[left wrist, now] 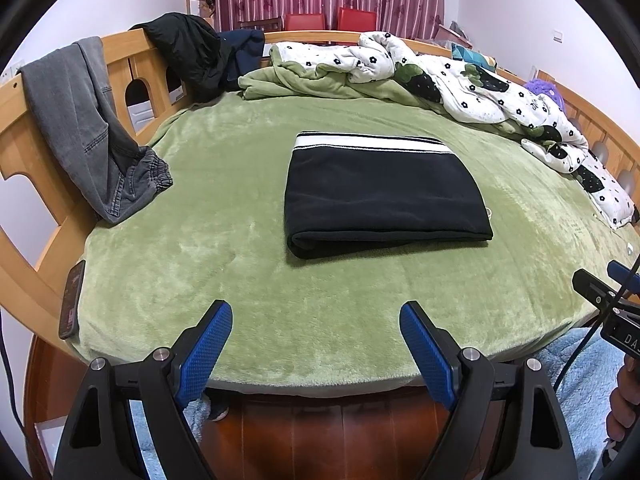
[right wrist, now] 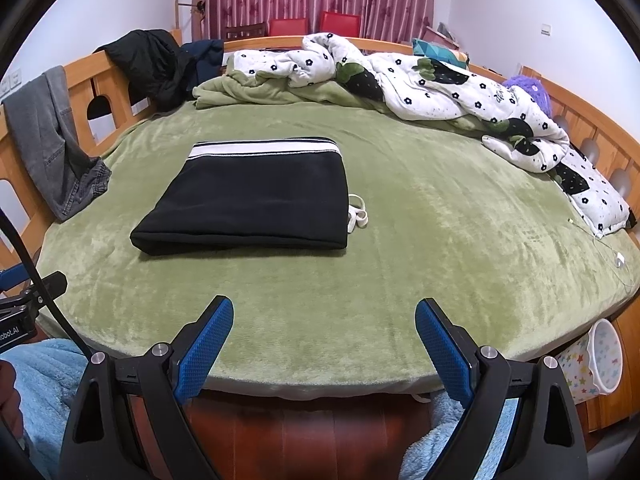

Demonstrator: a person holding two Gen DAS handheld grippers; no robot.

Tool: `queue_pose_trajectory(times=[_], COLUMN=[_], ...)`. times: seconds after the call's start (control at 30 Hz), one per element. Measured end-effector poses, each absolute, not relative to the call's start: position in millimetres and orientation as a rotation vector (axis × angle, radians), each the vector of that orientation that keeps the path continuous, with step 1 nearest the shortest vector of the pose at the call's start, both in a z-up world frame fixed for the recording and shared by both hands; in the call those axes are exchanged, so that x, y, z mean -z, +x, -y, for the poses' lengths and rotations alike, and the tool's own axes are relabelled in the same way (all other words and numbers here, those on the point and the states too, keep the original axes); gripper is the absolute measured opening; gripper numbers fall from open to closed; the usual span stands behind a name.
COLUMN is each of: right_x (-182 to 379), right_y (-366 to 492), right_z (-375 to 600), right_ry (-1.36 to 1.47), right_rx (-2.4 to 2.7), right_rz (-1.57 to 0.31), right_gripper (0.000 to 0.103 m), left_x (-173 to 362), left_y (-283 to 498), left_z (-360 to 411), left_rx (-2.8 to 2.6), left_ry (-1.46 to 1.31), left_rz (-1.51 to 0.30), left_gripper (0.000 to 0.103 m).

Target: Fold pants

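Observation:
Black pants (left wrist: pixel 384 196) with a white striped waistband lie folded into a flat rectangle on the green bed cover (left wrist: pixel 240 280). In the right wrist view the pants (right wrist: pixel 256 204) sit left of centre, with a white drawstring (right wrist: pixel 358 212) sticking out at their right edge. My left gripper (left wrist: pixel 316 320) is open and empty, held back over the bed's near edge, apart from the pants. My right gripper (right wrist: pixel 324 320) is also open and empty at the near edge. Its body shows at the right edge of the left wrist view (left wrist: pixel 600 296).
Grey jeans (left wrist: pixel 96 128) hang over the wooden bed rail on the left. Dark jackets (left wrist: pixel 192 52) lie at the headboard. A crumpled white floral quilt (left wrist: pixel 480 92) runs along the far right. A phone (left wrist: pixel 72 300) lies at the left bed edge. A white bin (right wrist: pixel 604 356) stands on the floor.

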State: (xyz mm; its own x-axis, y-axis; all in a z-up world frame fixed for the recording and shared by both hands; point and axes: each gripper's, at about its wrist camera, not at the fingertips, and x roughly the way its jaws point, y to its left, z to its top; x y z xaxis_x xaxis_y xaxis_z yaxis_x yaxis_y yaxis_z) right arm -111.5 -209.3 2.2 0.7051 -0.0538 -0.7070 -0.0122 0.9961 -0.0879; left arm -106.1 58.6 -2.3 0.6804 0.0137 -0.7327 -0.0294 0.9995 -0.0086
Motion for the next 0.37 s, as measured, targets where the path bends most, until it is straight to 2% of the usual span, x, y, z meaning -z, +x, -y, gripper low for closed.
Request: queue_pose_trajectory(times=[0.37], right_x=[-3.7], right_y=[-111.6], right_z=[209.1], right_ry=[-0.088], right_rx=[0.020], right_rz=[-0.785], right_gripper=[0.091], left_x=[2.4], left_y=[-105.4], left_z=[-60.5], left_rx=[-0.022], left_ry=[-0.020], left_rz=[-0.820], left_gripper=[0.085])
